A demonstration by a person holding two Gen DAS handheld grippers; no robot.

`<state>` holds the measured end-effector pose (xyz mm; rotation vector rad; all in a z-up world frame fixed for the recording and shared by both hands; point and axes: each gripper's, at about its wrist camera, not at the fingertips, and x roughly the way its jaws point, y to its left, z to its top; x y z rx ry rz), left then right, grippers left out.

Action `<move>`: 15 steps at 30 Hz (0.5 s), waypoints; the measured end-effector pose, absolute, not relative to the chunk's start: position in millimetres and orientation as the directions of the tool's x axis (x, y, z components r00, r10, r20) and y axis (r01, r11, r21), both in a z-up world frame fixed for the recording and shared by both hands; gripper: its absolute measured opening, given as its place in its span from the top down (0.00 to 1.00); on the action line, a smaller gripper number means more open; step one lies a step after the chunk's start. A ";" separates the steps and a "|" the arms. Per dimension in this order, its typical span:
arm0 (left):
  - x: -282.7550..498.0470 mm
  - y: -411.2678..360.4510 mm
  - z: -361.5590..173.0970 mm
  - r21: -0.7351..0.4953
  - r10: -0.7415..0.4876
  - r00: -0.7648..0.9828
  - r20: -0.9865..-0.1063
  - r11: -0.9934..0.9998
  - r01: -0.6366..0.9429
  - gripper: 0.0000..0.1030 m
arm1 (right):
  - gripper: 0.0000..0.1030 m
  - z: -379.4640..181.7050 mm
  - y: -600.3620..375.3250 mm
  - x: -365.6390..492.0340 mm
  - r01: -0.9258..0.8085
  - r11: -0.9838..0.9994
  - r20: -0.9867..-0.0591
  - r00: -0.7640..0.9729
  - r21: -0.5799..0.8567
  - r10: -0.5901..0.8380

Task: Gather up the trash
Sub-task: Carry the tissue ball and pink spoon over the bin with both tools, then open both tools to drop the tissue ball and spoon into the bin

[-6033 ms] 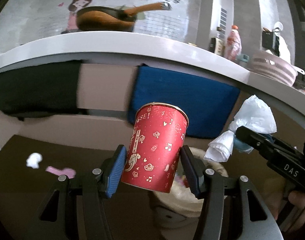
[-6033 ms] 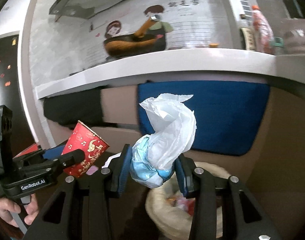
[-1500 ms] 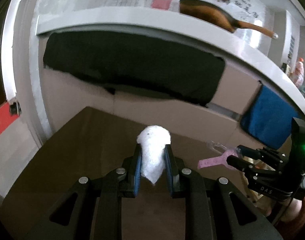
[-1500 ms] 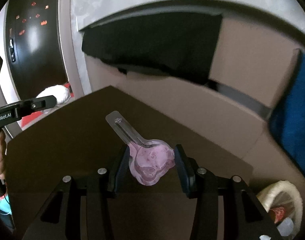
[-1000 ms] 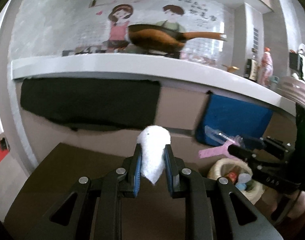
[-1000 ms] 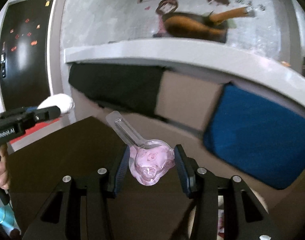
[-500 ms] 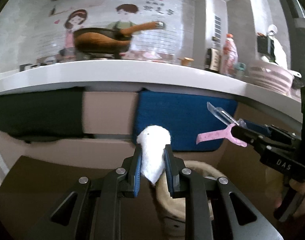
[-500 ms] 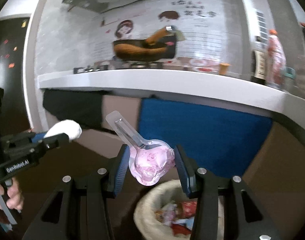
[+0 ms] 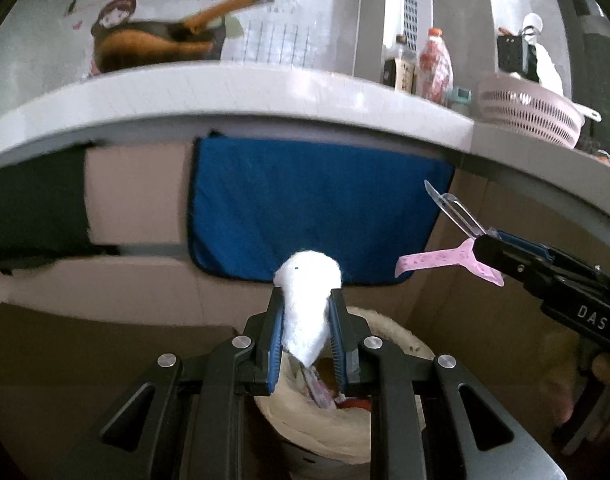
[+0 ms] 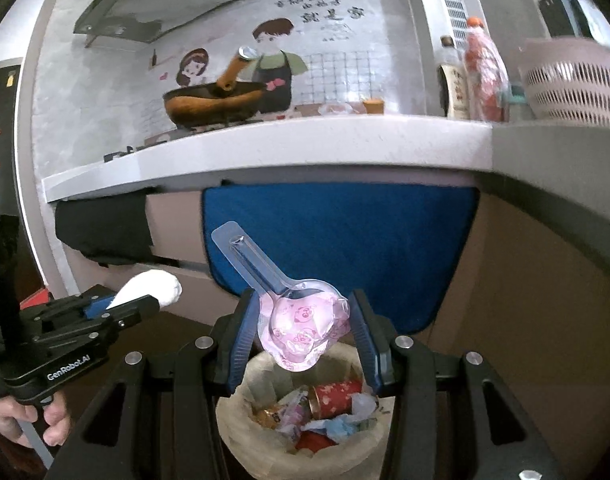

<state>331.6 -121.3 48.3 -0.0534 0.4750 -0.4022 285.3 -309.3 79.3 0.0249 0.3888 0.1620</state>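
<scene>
My left gripper (image 9: 307,330) is shut on a white crumpled tissue (image 9: 308,304) and holds it above the near rim of the bagged trash bin (image 9: 389,328). My right gripper (image 10: 303,330) is shut on a pink plastic spoon package (image 10: 301,328), its clear handle part pointing up and left, right above the trash bin (image 10: 265,452). The bin holds a red paper cup (image 10: 337,398) and several wrappers. In the left wrist view the right gripper (image 9: 485,256) shows at the right with the pink package (image 9: 437,260). In the right wrist view the left gripper (image 10: 145,304) shows at the left with the tissue (image 10: 153,286).
A white counter (image 9: 265,96) runs overhead, with a blue towel (image 9: 305,208) and a black cloth (image 9: 29,204) hanging below it. A wok (image 10: 213,102), bottles (image 10: 485,68) and a pink colander (image 10: 573,84) stand on top. The dark floor (image 9: 85,360) surrounds the bin.
Both grippers have swung from the floor at the left to the bin, still holding the tissue and the pink package, and now hover over its opening.
</scene>
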 end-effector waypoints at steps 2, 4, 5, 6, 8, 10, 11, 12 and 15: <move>338.5 -125.2 40.1 -0.145 -0.387 0.805 -0.449 0.921 0.361 0.79 | 0.58 72.5 -313.3 290.8 -0.152 0.986 -0.388 0.906 0.071 0.168; 345.8 -129.9 31.7 -0.148 -0.387 0.796 -0.465 0.921 0.360 0.79 | 0.58 62.6 -316.8 298.5 -0.150 0.985 -0.404 0.899 0.080 0.169; 350.0 -131.7 26.9 -0.151 -0.386 0.791 -0.475 0.921 0.359 0.79 | 0.58 59.3 -317.7 300.7 -0.149 0.985 -0.410 0.896 0.083 0.170; 353.5 -132.5 22.9 -0.153 -0.384 0.787 -0.484 0.922 0.356 0.79 | 0.58 53.7 -319.1 305.2 -0.149 0.985 -0.421 0.890 0.089 0.173; 359.5 -132.0 15.7 -0.158 -0.381 0.780 -0.497 0.923 0.350 0.79 | 0.58 44.8 -320.7 311.7 -0.146 0.984 -0.438 0.882 0.097 0.174; 366.6 -133.2 9.2 -0.166 -0.381 0.769 -0.513 0.923 0.347 0.79 | 0.58 35.9 -322.6 317.6 -0.144 0.984 -0.453 0.874 0.109 0.178; 370.3 -133.9 5.1 -0.169 -0.382 0.763 -0.522 0.923 0.346 0.79 | 0.58 31.4 -323.5 320.4 -0.144 0.983 -0.459 0.870 0.114 0.180; 373.0 -134.9 2.2 -0.170 -0.381 0.759 -0.528 0.923 0.346 0.79 | 0.58 28.7 -323.9 321.7 -0.143 0.983 -0.463 0.868 0.117 0.181; 380.5 -137.8 -7.2 -0.167 -0.378 0.749 -0.544 0.924 0.345 0.79 | 0.58 19.0 -326.5 329.2 -0.136 0.983 -0.481 0.858 0.126 0.180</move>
